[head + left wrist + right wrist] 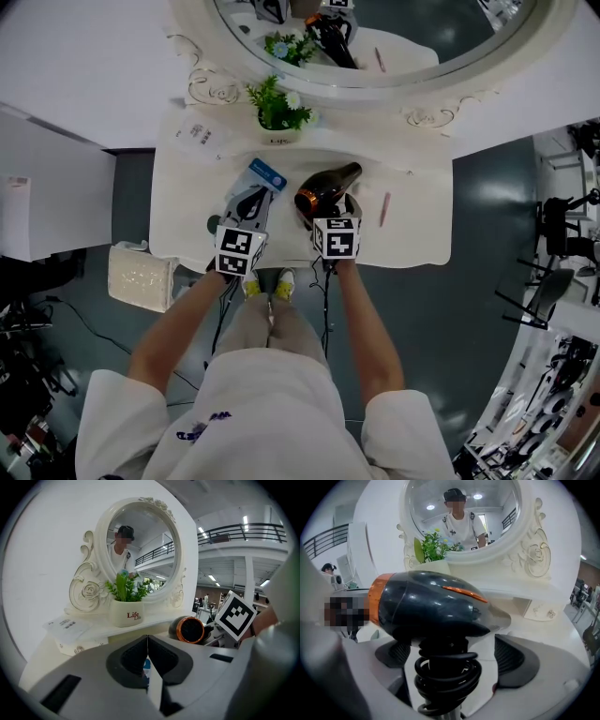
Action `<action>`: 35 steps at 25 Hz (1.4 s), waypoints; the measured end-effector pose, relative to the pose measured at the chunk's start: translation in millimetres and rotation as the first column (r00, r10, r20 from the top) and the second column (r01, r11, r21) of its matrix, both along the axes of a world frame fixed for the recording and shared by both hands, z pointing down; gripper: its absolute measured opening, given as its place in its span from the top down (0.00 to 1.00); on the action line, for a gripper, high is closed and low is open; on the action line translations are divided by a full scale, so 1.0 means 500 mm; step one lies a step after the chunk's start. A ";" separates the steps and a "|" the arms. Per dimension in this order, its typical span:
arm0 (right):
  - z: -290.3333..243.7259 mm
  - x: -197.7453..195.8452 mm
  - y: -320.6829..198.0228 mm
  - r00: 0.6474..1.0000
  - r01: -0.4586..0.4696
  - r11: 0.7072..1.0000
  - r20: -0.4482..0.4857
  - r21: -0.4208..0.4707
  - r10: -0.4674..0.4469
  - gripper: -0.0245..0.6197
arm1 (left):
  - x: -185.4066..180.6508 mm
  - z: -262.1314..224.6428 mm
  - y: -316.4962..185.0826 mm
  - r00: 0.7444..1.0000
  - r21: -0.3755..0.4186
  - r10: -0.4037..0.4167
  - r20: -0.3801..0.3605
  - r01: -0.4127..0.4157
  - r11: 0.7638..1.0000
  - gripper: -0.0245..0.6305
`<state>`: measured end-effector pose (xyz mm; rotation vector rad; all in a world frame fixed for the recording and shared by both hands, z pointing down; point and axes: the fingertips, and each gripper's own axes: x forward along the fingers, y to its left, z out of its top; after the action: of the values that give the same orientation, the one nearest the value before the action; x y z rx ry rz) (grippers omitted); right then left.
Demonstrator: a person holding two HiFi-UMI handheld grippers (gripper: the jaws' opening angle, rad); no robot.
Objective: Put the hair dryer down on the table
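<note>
The hair dryer (323, 187) is black with an orange rim and lies near the middle of the white dressing table (412, 234). In the right gripper view its body (431, 606) fills the middle, with its handle and coiled black cord hanging between my jaws. My right gripper (454, 656) is open, and both pads stand clear of the handle. My left gripper (251, 199) is shut with nothing in it, just left of the dryer. A blue-and-white packet (267, 175) lies at its tip. From the left gripper (147, 651) I see the dryer's round orange end (190, 629).
A potted plant (278, 127) stands on the shelf under the oval mirror (375, 56). White printed packets (200, 134) lie left of the pot. A pink pen (384, 208) lies right of the dryer. A white bag (141, 275) sits on the floor to the left.
</note>
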<state>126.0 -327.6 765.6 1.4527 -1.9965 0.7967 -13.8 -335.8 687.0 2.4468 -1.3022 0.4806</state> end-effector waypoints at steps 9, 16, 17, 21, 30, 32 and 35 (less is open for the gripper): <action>0.013 0.000 0.005 1.000 -0.009 0.999 -0.001 -0.040 0.009 0.10 | 0.004 -0.002 -0.002 1.000 -0.007 -0.009 -0.010 0.009 1.000 0.95; 0.013 -0.035 0.002 0.998 0.063 0.995 0.020 -0.076 -0.062 0.10 | 0.004 -0.008 -0.002 0.999 -0.013 -0.032 -0.034 0.031 0.999 0.95; 0.007 -0.035 -0.005 0.998 0.039 0.997 0.045 -0.066 -0.036 0.10 | 0.004 -0.008 -0.001 0.999 -0.012 -0.032 -0.034 0.032 0.999 0.95; -0.006 -0.027 -0.016 0.998 0.004 0.998 0.069 -0.057 0.000 0.10 | 0.001 -0.008 0.008 0.999 -0.015 -0.037 -0.034 0.037 0.999 0.95; 0.015 -0.025 0.013 0.998 -0.007 0.997 0.064 -0.074 0.012 0.10 | 0.000 0.001 0.029 0.999 -0.025 -0.039 -0.031 0.038 0.999 0.95; 0.015 -0.025 0.017 0.998 -0.010 0.997 0.068 -0.072 0.015 0.10 | 0.000 0.002 0.032 0.999 -0.026 -0.039 -0.030 0.038 0.999 0.95; 0.005 -0.022 0.020 0.998 -0.015 0.998 0.064 -0.055 0.018 0.10 | 0.003 0.000 0.036 0.999 -0.025 -0.040 -0.029 0.039 0.999 0.95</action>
<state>114.8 -317.4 768.0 1.4305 -1.9965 0.9094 -12.0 -318.1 686.8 2.3943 -1.3222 0.4460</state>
